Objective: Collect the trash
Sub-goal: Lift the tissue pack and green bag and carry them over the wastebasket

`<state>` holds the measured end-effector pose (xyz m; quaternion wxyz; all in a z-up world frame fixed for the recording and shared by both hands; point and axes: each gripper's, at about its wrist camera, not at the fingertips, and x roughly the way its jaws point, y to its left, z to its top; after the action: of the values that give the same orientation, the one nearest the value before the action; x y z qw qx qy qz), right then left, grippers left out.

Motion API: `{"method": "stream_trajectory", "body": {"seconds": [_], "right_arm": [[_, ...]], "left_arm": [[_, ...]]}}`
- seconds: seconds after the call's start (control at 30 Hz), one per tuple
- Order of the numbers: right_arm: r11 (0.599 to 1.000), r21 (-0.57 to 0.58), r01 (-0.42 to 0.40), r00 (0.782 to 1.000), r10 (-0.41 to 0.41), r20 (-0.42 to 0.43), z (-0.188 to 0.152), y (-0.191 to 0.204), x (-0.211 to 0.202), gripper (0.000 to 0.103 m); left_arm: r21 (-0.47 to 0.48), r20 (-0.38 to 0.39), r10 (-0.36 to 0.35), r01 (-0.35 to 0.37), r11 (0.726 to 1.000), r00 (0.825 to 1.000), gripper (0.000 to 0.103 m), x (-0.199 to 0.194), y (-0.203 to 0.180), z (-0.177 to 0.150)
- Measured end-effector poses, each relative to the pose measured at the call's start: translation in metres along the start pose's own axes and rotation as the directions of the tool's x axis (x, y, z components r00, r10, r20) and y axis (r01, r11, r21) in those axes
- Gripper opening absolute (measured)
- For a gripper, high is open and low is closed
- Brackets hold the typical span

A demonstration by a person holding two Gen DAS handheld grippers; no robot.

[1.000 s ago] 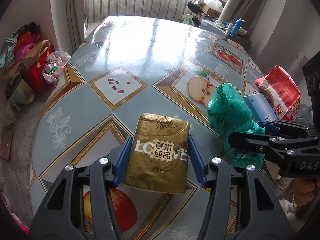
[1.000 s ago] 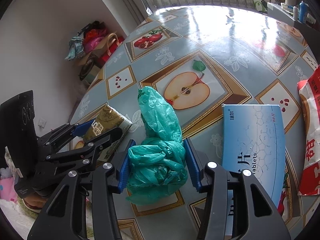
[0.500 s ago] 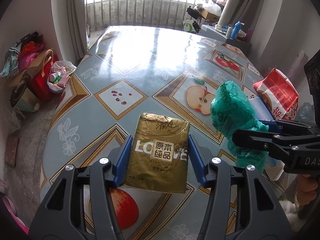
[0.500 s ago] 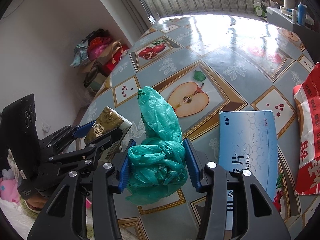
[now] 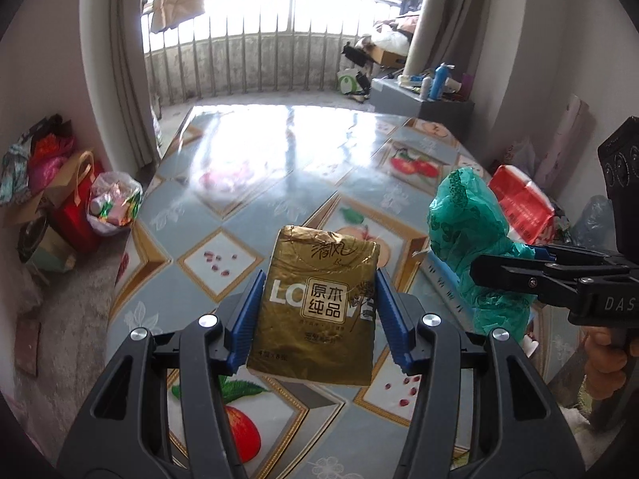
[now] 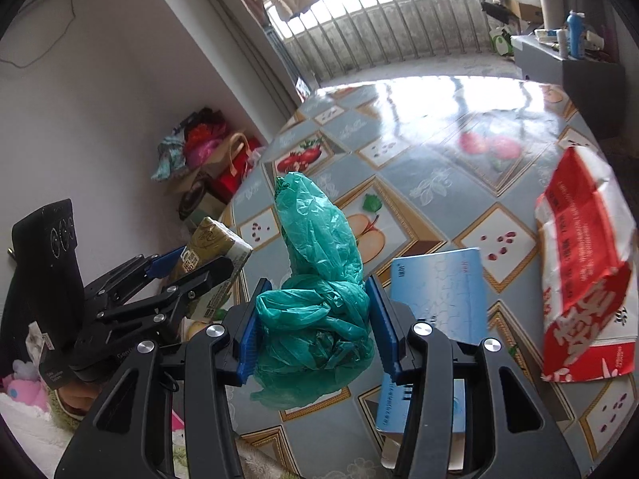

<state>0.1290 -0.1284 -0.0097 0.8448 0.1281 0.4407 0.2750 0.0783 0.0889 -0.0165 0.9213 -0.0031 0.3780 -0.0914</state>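
My left gripper (image 5: 317, 315) is shut on a gold tissue packet (image 5: 319, 303) and holds it above the table (image 5: 255, 159). My right gripper (image 6: 315, 331) is shut on a crumpled green plastic bag (image 6: 315, 303), also raised off the table. The green bag (image 5: 471, 231) and the right gripper show at the right of the left wrist view. The gold packet (image 6: 215, 247) and the left gripper show at the left of the right wrist view.
A blue box (image 6: 439, 295) lies on the table under the right gripper. A red and white bag (image 6: 583, 271) lies at the table's right edge. Bags (image 5: 60, 199) are piled on the floor by the left wall. A grey cabinet with bottles (image 5: 435, 92) stands beyond the table.
Both grippers have lifted upward with their loads, the gold packet and the green bag, and the table now sits lower and farther away in both views.
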Motion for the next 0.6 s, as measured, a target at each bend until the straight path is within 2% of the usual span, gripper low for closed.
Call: {"method": "stream_trajectory", "body": {"seconds": [0.2, 0.3, 0.47, 0.6], "right_arm": [[0.999, 0.05, 0.013, 0.995, -0.018, 0.095, -0.003, -0.017, -0.038, 0.047], [0.996, 0.084, 0.031, 0.986, -0.044, 0.158, -0.007, -0.031, -0.062, 0.047], [0.982, 0.177, 0.072, 0.957, -0.118, 0.265, -0.021, -0.063, -0.11, 0.047], [0.95, 0.29, 0.117, 0.917, -0.216, 0.335, -0.04, -0.102, -0.152, 0.047]], "left_arm": [[0.061, 0.051, -0.078, 0.075, 0.995, 0.996, 0.051, -0.014, -0.027, 0.023], [0.101, 0.062, -0.146, 0.139, 0.985, 0.987, 0.051, -0.015, -0.048, 0.037], [0.185, 0.039, -0.253, 0.242, 0.952, 0.967, 0.051, -0.004, -0.094, 0.062], [0.251, 0.002, -0.345, 0.333, 0.909, 0.939, 0.051, 0.008, -0.15, 0.079]]}}
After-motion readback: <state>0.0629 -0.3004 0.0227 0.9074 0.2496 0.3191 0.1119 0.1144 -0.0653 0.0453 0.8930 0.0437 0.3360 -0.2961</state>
